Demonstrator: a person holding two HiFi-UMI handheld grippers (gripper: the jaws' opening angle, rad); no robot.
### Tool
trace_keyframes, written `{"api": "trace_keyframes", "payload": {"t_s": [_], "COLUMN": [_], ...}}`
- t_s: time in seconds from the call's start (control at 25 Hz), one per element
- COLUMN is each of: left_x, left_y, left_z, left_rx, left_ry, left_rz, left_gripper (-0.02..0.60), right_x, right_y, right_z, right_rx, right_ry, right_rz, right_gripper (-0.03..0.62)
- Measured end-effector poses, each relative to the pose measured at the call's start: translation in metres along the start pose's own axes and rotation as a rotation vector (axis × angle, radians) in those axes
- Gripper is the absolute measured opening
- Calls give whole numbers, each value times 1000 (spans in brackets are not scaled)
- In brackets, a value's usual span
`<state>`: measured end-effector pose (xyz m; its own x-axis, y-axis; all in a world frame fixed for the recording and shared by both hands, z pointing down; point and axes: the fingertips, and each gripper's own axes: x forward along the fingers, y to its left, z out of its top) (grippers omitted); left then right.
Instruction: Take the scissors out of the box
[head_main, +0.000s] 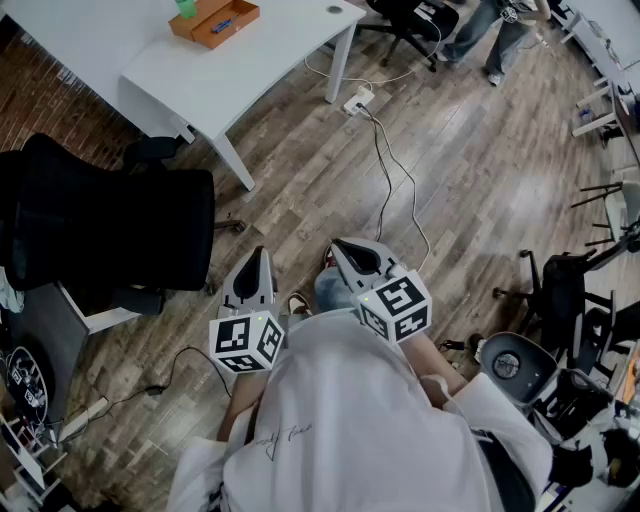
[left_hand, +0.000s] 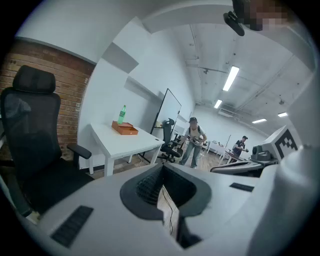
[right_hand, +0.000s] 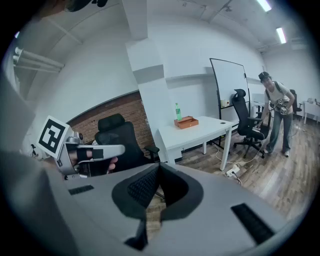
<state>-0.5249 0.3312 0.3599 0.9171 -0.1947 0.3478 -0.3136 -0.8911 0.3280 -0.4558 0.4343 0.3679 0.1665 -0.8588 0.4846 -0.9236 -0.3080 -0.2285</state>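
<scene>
Left gripper (head_main: 262, 255) and right gripper (head_main: 340, 247), jaws pressed together on nothing, well apart from box (head_main: 214, 21)

Two hand-held grippers (head_main: 261, 254) (head_main: 341, 247). Well ahead of them stand one worktop (head_main: 280, 48), one box (head_main: 214, 22) and one bottle (head_main: 186, 8).
</scene>
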Motion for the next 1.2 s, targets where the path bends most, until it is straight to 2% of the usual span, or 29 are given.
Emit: {"api": "trace_keyframes", "payload": {"t_s": [0.28,0.64,1.04,1.2], "left_x": [30,74,128,149], "left_y": [-11,-14,-37,-47], "left_z": [16,24,40,47], "left_rx": [-39,32,53,60], "left_ry": [-33,10,4,-11], "left_rz": [-12,24,45,64], "left_gripper": [8,8,8,8], "right_x": [9,30,41,40], "right_y": [-30,-69,-126,-152], "right_z": [17,35,59,69], "right_rx": [-19,-26,-44,-14], "right_ry": [-5,-9,-32,-86], "right_rz": [6,12,36,49], "right_gripper": [8,9,9,9]}}
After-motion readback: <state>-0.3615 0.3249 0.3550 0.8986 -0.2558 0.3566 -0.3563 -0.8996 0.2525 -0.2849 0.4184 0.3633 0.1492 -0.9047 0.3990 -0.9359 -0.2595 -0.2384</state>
